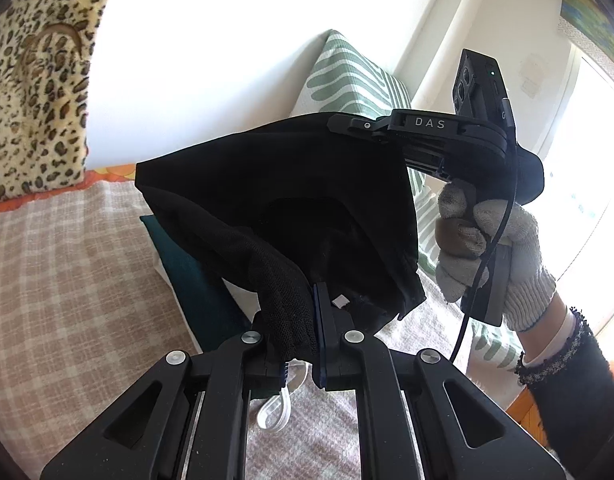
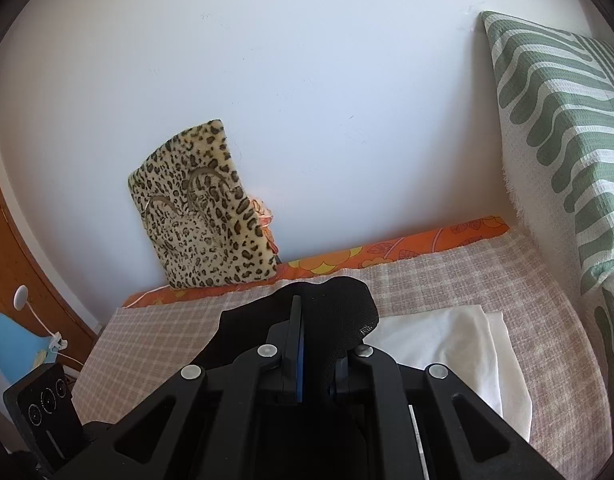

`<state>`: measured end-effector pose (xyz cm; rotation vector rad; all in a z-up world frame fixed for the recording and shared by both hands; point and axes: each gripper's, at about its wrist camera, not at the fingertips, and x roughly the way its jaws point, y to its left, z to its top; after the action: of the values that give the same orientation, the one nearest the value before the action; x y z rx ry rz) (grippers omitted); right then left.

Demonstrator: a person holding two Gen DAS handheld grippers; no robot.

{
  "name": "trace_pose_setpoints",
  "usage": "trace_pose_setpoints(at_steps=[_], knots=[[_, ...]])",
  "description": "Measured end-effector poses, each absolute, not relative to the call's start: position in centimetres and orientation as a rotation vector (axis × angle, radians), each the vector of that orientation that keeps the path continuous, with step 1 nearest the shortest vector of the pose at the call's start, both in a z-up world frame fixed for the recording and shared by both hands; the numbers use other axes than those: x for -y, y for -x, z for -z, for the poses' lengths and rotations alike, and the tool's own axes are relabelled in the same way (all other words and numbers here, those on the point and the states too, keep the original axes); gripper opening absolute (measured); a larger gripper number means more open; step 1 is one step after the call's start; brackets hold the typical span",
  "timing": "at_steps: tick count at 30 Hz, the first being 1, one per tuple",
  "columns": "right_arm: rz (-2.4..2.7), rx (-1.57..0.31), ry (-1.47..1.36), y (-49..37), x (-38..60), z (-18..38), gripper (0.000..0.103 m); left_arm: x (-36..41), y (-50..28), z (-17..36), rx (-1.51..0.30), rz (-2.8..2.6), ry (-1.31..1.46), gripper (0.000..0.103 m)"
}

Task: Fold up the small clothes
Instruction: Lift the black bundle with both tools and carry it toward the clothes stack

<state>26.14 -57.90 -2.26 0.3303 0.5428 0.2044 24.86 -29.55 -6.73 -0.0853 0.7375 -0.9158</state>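
Note:
A small black garment (image 1: 291, 200) with a mesh edge hangs stretched in the air between both grippers, above the bed. My left gripper (image 1: 321, 300) is shut on its near mesh corner. The right gripper (image 1: 341, 124), held by a gloved hand (image 1: 491, 248), is shut on the far upper corner. In the right wrist view the right gripper (image 2: 315, 320) pinches the black mesh fabric (image 2: 343, 308), which drapes over one finger and hides it. The rest of the garment is out of sight there.
The bed's beige checked cover (image 1: 67, 280) carries a folded dark teal cloth (image 1: 187, 276) and a folded white cloth (image 2: 447, 356) under the garment. A leopard cushion (image 2: 203, 208) and a green striped pillow (image 2: 567, 140) lean on the wall.

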Motion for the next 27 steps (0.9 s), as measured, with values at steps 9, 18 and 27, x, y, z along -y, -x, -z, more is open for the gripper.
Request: trace_pose_setpoints(at_steps=[9, 18, 27], knots=[[-0.151, -0.579, -0.292, -29.6, 62.2, 4.3, 0.006, 33.9, -26.4, 9.1, -0.744, 0.903, 0.043, 0.009], [-0.162, -0.614, -0.307, -33.4, 64.4, 7.4, 0.006, 35.5, -27.2, 11.7, -0.801, 0.907, 0.008, 0.009], [-0.141, -0.660, -0.321, -34.8, 66.0, 9.9, 0.012, 34.6, -27.0, 13.0, -0.856, 0.861, 0.009, 0.012]])
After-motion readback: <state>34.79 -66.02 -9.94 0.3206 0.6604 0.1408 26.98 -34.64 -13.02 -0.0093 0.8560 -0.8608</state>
